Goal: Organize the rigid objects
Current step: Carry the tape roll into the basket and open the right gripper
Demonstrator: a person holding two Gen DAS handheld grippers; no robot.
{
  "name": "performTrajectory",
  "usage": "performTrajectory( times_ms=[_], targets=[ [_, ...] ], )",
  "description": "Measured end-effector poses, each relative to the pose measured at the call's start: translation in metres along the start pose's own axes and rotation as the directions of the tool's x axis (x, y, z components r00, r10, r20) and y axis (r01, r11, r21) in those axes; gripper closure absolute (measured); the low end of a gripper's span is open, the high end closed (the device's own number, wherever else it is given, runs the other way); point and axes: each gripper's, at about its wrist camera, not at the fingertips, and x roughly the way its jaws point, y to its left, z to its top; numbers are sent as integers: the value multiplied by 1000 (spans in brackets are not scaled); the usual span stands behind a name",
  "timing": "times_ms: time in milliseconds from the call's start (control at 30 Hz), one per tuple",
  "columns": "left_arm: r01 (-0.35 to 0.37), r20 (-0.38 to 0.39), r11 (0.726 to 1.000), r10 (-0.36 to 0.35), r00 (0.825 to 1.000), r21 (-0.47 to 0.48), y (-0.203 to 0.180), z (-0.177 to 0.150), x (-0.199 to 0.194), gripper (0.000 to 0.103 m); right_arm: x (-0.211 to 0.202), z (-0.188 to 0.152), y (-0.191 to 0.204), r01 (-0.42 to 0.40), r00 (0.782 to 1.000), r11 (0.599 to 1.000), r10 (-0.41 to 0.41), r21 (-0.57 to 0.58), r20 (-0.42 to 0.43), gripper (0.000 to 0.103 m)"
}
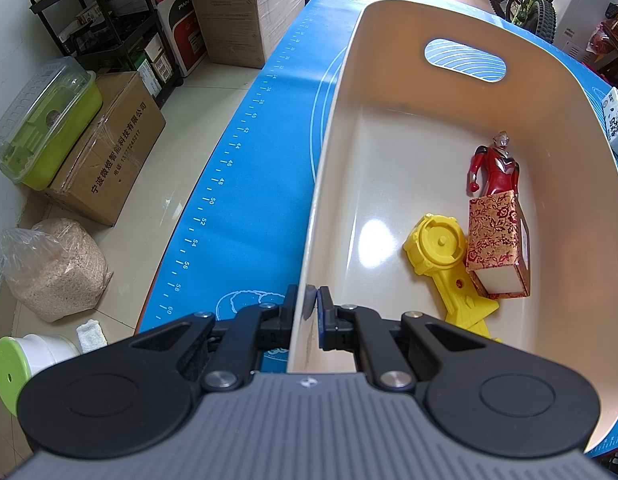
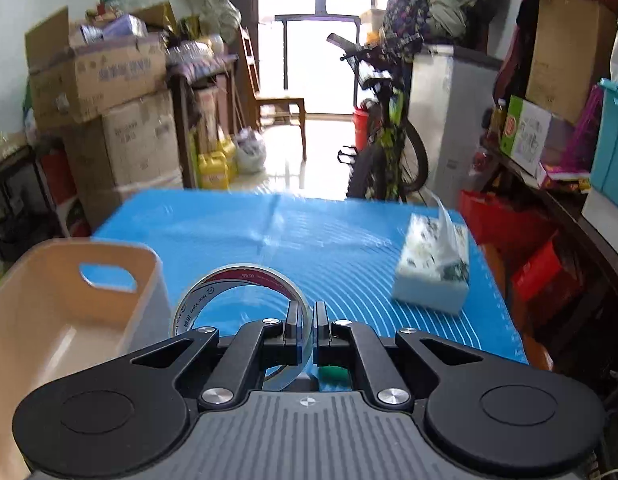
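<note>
A beige plastic bin point(image 1: 389, 92) stands on the blue mat point(image 1: 253, 168). Inside it lie a red toy figure point(image 1: 495, 168), a yellow plastic toy point(image 1: 439, 248) and a red-and-gold patterned box point(image 1: 497, 244). My left gripper point(image 1: 310, 300) is shut on the bin's near left wall. My right gripper point(image 2: 307, 314) is shut on a roll of clear tape point(image 2: 237, 284) and holds it above the mat, just right of the bin point(image 2: 69, 300). A small green thing shows under the right gripper.
A tissue pack point(image 2: 433, 268) lies on the mat's right side point(image 2: 309, 232). Cardboard boxes point(image 1: 109, 148), a green container point(image 1: 49, 124) and a bag of grain point(image 1: 53, 268) stand on the floor left of the table. A bicycle point(image 2: 385, 128) stands behind the table.
</note>
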Motion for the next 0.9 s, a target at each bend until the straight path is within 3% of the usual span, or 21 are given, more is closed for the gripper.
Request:
performTrajectory(
  times_ms=[167,400,633,900],
  targets=[
    [0,0,1000,0,1000,0,0,0,0,92,-22,16,28,-81,995,996,83,-37,51,87],
    [0,0,1000,0,1000,1,0,0,0,92,-32,21,84,-184,980,975,191,-124,49,87],
    [2,0,1000,-2,1000,0,0,0,0,93,-21,1,141,-272,962,944,264,-188,-67,87],
    [3,0,1000,-3,1000,-1,1,0,0,93,0,-26,174,-324,931,924,272,-206,-246,87]
  ],
)
